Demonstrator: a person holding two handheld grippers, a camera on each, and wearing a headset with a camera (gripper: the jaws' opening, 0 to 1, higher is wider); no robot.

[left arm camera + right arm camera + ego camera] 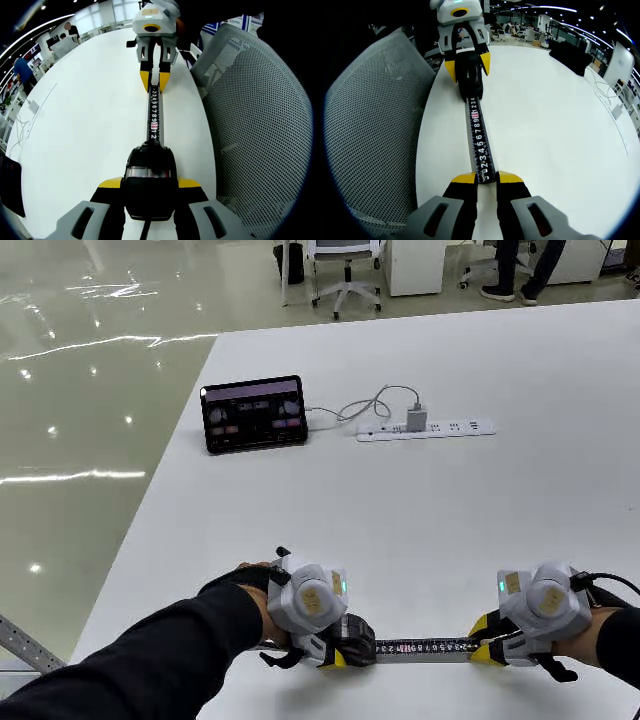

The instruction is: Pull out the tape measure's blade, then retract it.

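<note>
WORKBENCH, tape-measure trial: a person w/ two hand-held grippers works one tape measure on the white table, at its near edge, well apart from the tablet and on the person's side of it. The L gripper, almost straight back from the tablet, has its jaws spread only as wide as the black case and clamped round it. The R gripper, further to the tablet's right, has its jaws pinched nearly together on the free end of the blade. The blade is out a short run and lies flat just above the tabletop, numbers up. Its long axis runs L to R between the two grippers, roughly parallel to the table's near edge and to the tablet's long side. From the R gripper the case lies straight ahead along the blade, and the two sets of jaws face each other head-on. Both hands are equally engaged, so neither is the nearer. By judgement, any further pull or feed-back must follow that one line, w/ the R hand travelling and the L holding the case steady. Whether this is the pull-out or the retract can't be told. Count: two grippers, one tape measure, one blade, one tablet, one power strip just to the tablet's right, one mesh chair on the person's side.
</note>
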